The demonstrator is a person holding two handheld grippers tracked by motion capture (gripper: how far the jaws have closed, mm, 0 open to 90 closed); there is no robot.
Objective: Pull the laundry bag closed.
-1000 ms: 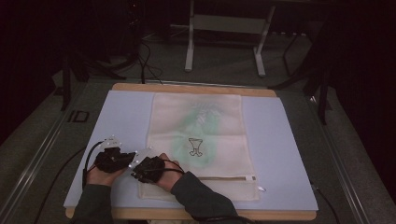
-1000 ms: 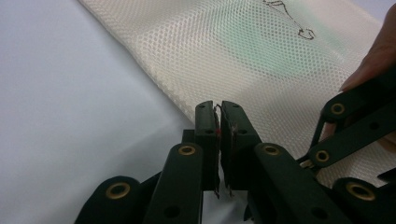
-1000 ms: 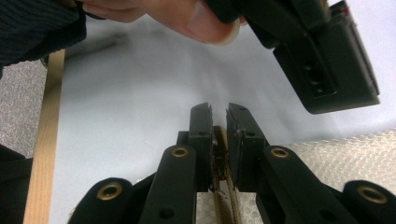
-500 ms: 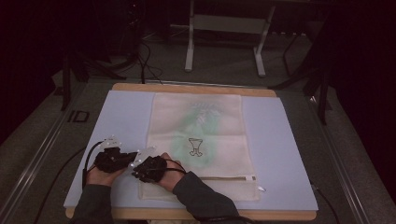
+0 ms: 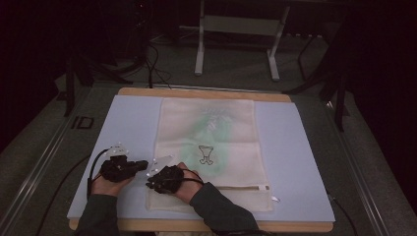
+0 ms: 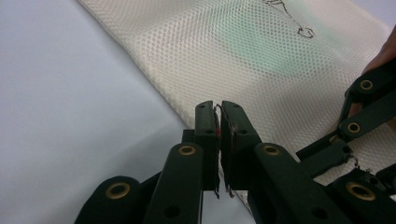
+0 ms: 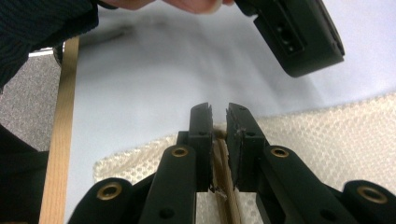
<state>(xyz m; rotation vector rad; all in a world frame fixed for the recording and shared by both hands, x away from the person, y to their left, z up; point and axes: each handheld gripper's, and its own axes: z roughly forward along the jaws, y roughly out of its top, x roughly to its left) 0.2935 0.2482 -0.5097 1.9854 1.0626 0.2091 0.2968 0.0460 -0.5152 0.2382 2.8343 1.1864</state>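
The mesh laundry bag [image 5: 209,147] lies flat on the pale blue mat [image 5: 295,162] that covers the bench [image 5: 206,92], its long side running away from the person, its zipper [image 5: 243,187] across the near end. Both hands work at the bag's near left corner. The left hand-held gripper [image 5: 142,164] sits just off the bag's left edge, over the mat, pointing toward the fabric. In the left gripper view its jaws stand almost together, with only a sliver of a gap and a few stray threads between the pads; the mesh edge runs right at the fingertips [image 6: 219,112], but whether fabric is pinched there cannot be told. The right hand-held gripper [image 5: 153,183] is down on the corner itself, just beside the left one. In the right gripper view its jaws are narrow, closed on the bag's thick tan seam [image 7: 223,186], which passes up between the pads. The black body of the left hand-held gripper hangs close above.
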